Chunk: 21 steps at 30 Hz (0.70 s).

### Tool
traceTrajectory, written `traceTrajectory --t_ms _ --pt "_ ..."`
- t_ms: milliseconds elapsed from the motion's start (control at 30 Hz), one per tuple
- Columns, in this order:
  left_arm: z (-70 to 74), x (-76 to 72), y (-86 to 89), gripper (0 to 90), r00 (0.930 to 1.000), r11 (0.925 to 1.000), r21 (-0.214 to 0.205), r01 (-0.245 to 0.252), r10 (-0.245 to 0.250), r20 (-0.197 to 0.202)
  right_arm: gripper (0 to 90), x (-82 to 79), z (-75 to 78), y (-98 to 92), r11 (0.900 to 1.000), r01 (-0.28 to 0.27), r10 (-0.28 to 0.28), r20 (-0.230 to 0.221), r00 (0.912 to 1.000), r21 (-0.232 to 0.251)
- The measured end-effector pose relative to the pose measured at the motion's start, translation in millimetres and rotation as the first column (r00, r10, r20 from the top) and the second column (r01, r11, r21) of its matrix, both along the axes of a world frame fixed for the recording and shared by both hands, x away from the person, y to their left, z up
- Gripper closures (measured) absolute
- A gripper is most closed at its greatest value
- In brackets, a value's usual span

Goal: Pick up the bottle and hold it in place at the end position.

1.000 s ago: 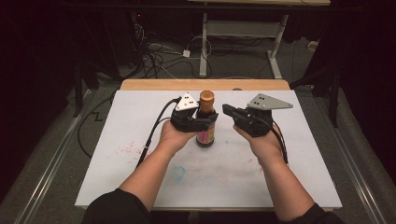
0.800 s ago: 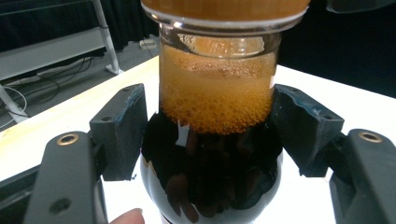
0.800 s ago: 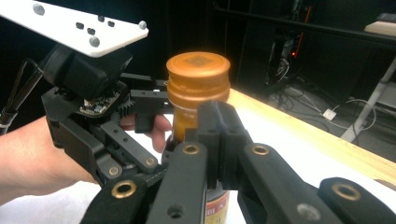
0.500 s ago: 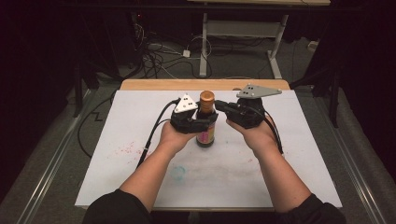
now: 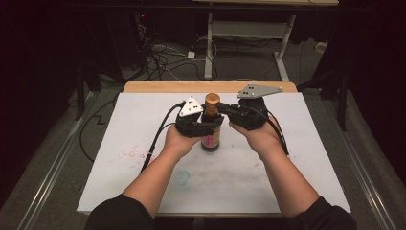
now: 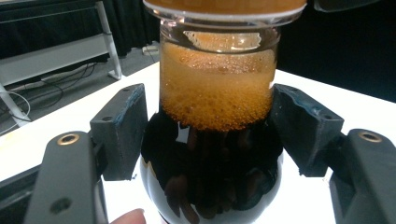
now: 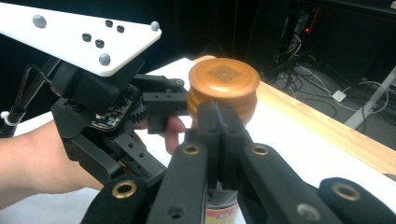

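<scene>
Dark room behind, with cables point(image 5: 160, 57) tangled on the floor and a white desk frame point(image 5: 249, 33) beyond the table's far edge. Nearer, white table top point(image 5: 119, 158) with a wooden strip along the back and faint red and blue smudges toward the front.

Standing upright near the middle of the white surface, just in front of the wooden strip: a glass bottle point(image 5: 211, 132) of dark liquid, foamy amber at the neck (froth plain to see in the left gripper view), closed by a round copper-coloured cap point(image 7: 224, 86).

Left gripper point(image 6: 210, 126) clamped on the bottle at the shoulder — pads point(image 6: 122, 126) pressed against the glass from either side, bottle between them, a fingertip peeking in at the bottom edge. Held from the left in the high view, grey three-cornered plate tilted on top, cable trailing back over the table.

Right gripper point(image 7: 219, 126) closed tight with nothing between its jaws — tips together, right up against the side of the cap just below its top face; whether actually touching, hard to tell. Seen from above point(image 5: 234, 114) coming in from the right at cap height, plate held level above the hand
</scene>
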<state>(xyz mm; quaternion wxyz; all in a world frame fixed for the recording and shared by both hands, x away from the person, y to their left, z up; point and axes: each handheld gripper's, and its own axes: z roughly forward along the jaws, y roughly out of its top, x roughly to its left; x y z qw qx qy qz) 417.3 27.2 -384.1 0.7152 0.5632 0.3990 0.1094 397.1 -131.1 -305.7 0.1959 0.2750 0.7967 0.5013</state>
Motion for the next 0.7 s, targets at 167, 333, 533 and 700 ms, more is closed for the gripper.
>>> traceTrajectory --t_ms 167,333,533,700 --pt "-0.9 -0.8 -1.5 28.7 0.9998 0.9999 0.012 -0.01 0.01 0.015 90.0 -1.2 0.9 3.3 0.9999 0.007 -0.007 -0.005 1.0 -0.008" --pt "-1.3 -1.0 -1.5 28.8 0.9997 0.9998 0.012 -0.013 0.012 0.022 90.0 -1.9 1.4 5.0 0.9998 0.015 -0.015 -0.002 0.9999 -0.011" --pt "-1.7 -1.2 -1.3 28.9 0.9996 0.9999 0.005 -0.015 0.015 0.024 90.0 -2.1 1.3 6.2 0.9998 0.02 -0.02 -0.007 0.9998 -0.005" --pt "-1.8 -1.1 -0.3 29.0 0.9996 0.9999 0.006 -0.013 0.013 0.024 90.0 -2.0 1.4 6.9 0.9997 0.022 -0.022 -0.006 0.9997 -0.006"
